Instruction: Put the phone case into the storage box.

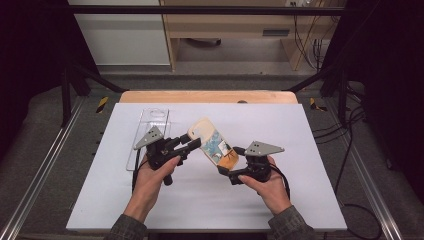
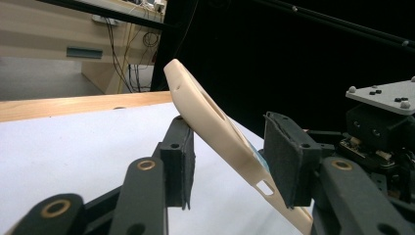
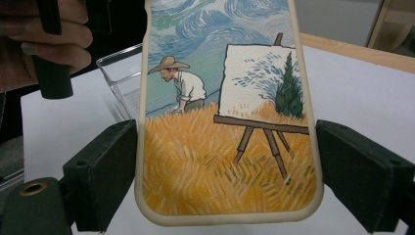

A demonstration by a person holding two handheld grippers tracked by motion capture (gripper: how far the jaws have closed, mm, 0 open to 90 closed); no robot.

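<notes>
clear plastic tray (image 1: 151, 131): flat on white table (image 1: 280, 200) | wooden cabinet (image 1: 235, 30): beyond table's far edge

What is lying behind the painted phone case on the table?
Behind the phone case, a clear plastic box lies on the white table. The case covers the box's right part, so its contents cannot be seen.

White tabletop (image 1: 150, 200), wooden desk (image 1: 225, 30) behind, grey floor (image 1: 45, 140), black curtains (image 1: 395, 60)
</notes>
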